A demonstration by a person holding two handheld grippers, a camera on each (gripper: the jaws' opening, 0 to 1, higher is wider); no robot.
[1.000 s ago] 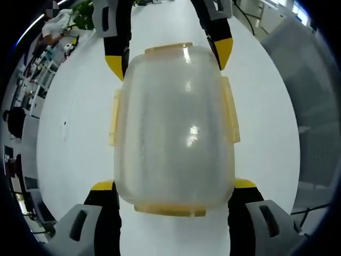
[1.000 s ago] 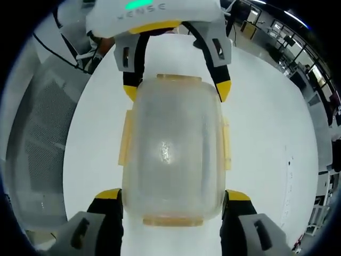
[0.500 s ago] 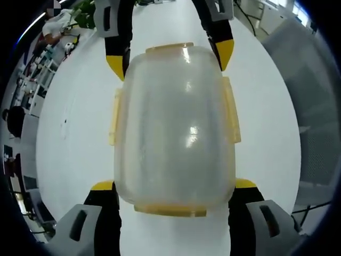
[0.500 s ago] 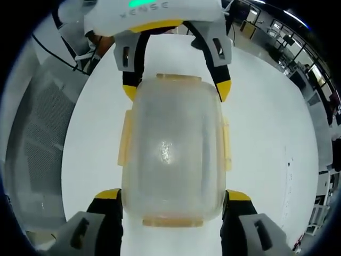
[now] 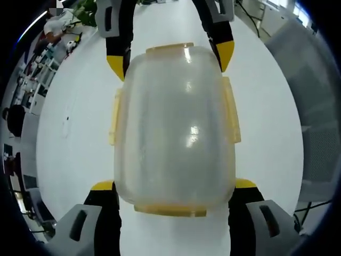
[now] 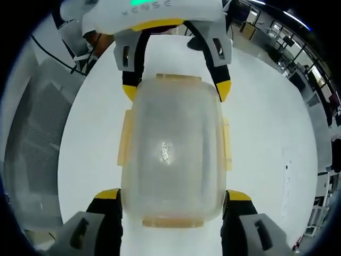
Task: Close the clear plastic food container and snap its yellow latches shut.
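The clear plastic container (image 5: pixel 176 122) has its lid on, with yellow latches (image 5: pixel 232 109) on all four sides; I cannot tell whether they are snapped. My left gripper (image 5: pixel 174 185) clamps its near end, yellow fingertips (image 5: pixel 104 185) at both corners. The right gripper (image 5: pixel 169 58) grips the far end from the opposite side. In the right gripper view the same container (image 6: pixel 171 154) sits between my right gripper (image 6: pixel 173 194) below and the left gripper (image 6: pixel 177 90) above. Both hold it over the white table (image 5: pixel 69 160).
The table (image 6: pixel 266 160) carries a small dark mark (image 6: pixel 286 166). A grey mesh surface (image 5: pixel 319 133) borders one table edge and appears again as a grey mesh (image 6: pixel 32 133). Shelves and a seated person (image 5: pixel 13 120) lie beyond the other side.
The container stays fixed between both grippers. The table and background have drifted slightly in both views, so the held container and hands have shifted a little.
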